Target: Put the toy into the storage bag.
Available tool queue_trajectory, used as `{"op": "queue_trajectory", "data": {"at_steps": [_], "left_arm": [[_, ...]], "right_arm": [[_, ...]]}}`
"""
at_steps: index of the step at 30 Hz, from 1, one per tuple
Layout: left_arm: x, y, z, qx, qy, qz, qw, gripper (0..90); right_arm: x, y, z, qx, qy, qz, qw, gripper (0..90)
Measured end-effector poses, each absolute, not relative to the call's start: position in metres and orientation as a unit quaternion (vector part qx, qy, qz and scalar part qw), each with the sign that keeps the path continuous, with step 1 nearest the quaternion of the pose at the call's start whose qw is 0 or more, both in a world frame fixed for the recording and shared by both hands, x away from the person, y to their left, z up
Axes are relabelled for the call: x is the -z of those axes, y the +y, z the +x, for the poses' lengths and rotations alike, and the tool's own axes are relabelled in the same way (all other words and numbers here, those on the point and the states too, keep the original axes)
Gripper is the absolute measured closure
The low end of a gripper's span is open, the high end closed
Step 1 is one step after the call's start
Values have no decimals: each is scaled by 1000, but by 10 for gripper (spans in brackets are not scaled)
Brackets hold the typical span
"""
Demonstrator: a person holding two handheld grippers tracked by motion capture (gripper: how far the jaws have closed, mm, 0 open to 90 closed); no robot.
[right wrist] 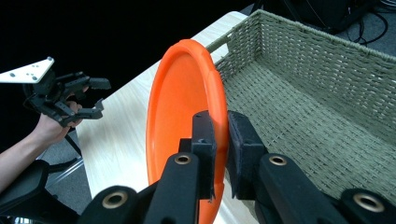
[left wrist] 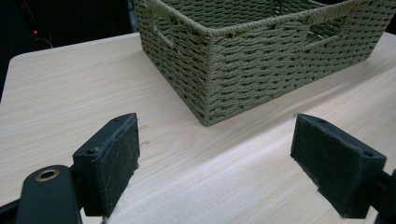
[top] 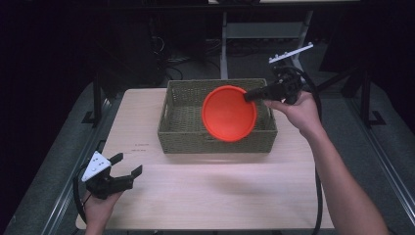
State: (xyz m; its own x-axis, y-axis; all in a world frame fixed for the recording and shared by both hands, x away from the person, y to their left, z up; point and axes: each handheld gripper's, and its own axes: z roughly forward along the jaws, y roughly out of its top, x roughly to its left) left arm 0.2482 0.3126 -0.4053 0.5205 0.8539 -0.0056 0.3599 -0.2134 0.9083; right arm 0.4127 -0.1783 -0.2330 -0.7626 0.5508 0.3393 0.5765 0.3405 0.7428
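- Right gripper [top: 248, 96] is clamped on the plate's [top: 229, 113] rim, holding it tilted over the basket [top: 172, 128].
- Left gripper [top: 128, 166] rests released near the table's [top: 215, 191] front-left corner.
- Grasp looks done; whether the plate is headed in or out, I cannot tell.

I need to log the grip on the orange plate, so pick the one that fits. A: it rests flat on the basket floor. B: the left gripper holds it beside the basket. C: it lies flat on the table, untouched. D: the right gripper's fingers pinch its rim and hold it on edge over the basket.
D: the right gripper has its fingers closed on the rim of the orange plate, which stands tilted on edge above the woven basket.
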Motion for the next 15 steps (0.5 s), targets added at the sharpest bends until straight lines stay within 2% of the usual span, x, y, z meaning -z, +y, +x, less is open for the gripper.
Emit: {"op": "queue_trajectory", "data": {"at_steps": [15], "left_arm": [[405, 314, 248, -261, 414, 731, 476, 151]], "right_arm": [[234, -177, 436, 456, -810, -367, 19, 820]]}}
